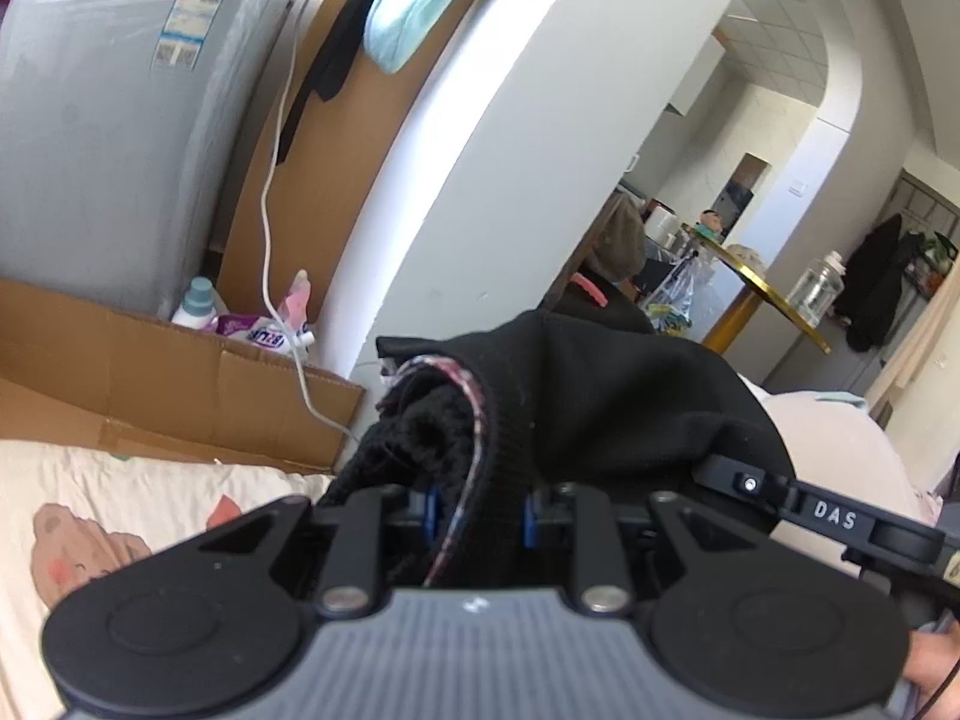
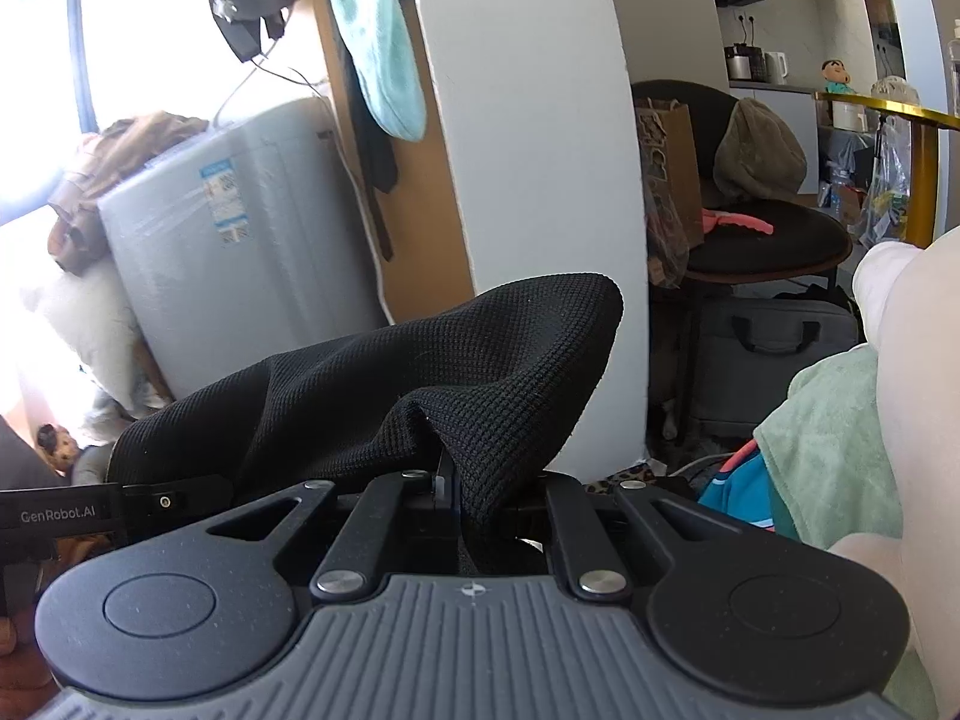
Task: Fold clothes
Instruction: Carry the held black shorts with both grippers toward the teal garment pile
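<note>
While held above bed, left tool [image 1: 480,510] and right tool [image 2: 480,498] both clench black knit garment [image 2: 420,372].

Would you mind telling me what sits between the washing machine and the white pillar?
In the right wrist view, a brown board stands between the washing machine and white pillar, with a mint towel hanging over it.
</note>
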